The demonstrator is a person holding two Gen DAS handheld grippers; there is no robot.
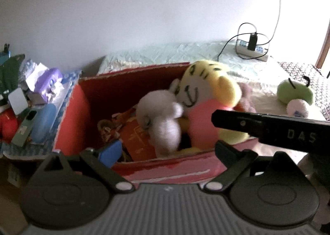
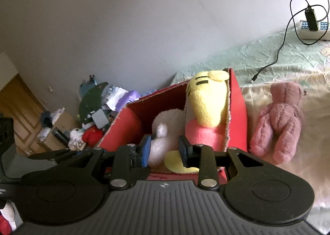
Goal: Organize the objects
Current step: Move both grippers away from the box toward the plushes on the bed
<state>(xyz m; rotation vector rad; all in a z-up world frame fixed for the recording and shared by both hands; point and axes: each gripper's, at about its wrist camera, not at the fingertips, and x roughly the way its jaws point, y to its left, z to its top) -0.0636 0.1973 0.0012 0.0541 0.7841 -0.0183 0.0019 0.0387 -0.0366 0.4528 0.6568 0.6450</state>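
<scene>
An open red cardboard box [image 1: 70, 115] stands on the bed. Inside it lie a white plush [image 1: 163, 127], a yellow plush in pink [image 1: 208, 90] and some orange packets [image 1: 136, 140]. My left gripper [image 1: 167, 148] is open wide above the box's near wall, with nothing between its pads. One black finger [image 1: 247, 125] of the right gripper crosses in from the right, over the box. In the right wrist view my right gripper [image 2: 165, 150] is partly open above the box [image 2: 237, 111]. The white plush [image 2: 160, 142] lies beyond the gap and is not pinched. A pink teddy bear [image 2: 282, 119] lies right of the box.
A green plush [image 1: 295, 92] with a white ball lies on the bed at right. A power strip [image 1: 251, 51] with a charger and cables sits by the wall. Left of the box a cluttered side table [image 1: 37, 107] holds tissues, a blue case and a phone.
</scene>
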